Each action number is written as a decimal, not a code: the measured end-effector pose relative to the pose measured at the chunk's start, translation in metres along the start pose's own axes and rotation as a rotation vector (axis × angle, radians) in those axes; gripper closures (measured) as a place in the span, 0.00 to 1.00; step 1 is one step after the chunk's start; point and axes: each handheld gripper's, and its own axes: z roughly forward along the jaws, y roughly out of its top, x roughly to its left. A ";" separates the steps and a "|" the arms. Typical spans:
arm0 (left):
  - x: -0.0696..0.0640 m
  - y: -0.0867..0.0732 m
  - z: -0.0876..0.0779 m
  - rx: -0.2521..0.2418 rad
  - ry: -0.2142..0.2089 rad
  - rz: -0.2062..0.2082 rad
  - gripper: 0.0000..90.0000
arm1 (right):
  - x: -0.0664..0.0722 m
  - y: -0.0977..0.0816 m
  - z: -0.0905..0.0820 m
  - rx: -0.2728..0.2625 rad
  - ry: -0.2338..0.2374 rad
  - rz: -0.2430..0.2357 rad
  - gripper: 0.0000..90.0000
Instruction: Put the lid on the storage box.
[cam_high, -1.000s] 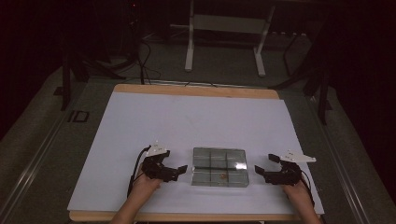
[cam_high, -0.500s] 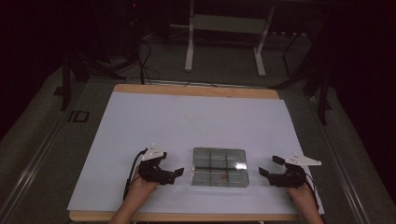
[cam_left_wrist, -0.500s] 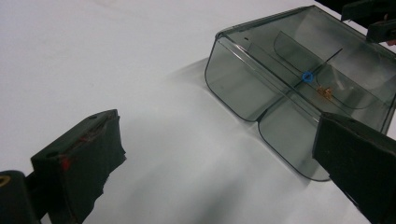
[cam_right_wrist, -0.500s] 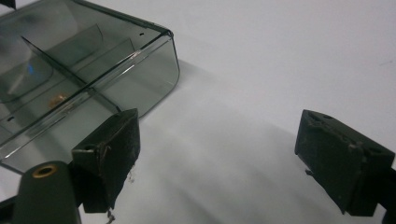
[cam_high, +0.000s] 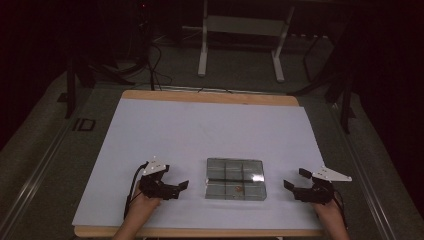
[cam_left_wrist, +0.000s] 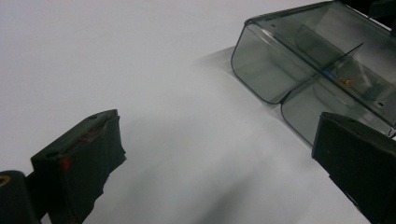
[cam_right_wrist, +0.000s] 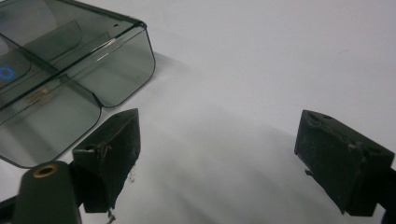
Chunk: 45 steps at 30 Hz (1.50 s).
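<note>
Flanking the clear smoky-grey plastic compartment box (cam_high: 235, 179), the left gripper (cam_high: 176, 186) and the right gripper (cam_high: 294, 180) both sit low over the bench with fingers spread wide and nothing between them. The box lies flat near the front edge, between the two tools and apart from each; a small orange-brown bit (cam_high: 239, 188) rests in one near compartment. I judge this the approach step: next, each hand must close in on a short end of the box and line its fingers (cam_left_wrist: 79, 163) up with the thin wall. The bench is a wooden-edged board (cam_high: 210, 96) under a pale white sheet (cam_high: 200, 135). Beyond it, the dim room has grey flooring, a white metal stand (cam_high: 240, 35) and loose black cables (cam_high: 155, 55).
</note>
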 end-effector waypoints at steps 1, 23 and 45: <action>0.001 -0.001 -0.001 0.001 0.007 0.005 0.03 | 0.000 0.000 -0.001 -0.004 -0.006 -0.003 0.16; 0.003 -0.011 -0.008 -0.047 0.124 -0.028 0.03 | -0.010 -0.011 -0.020 -0.064 -0.177 0.072 0.16; 0.000 -0.015 -0.012 -0.100 0.216 -0.046 0.03 | -0.011 -0.015 -0.024 -0.110 -0.307 0.139 0.16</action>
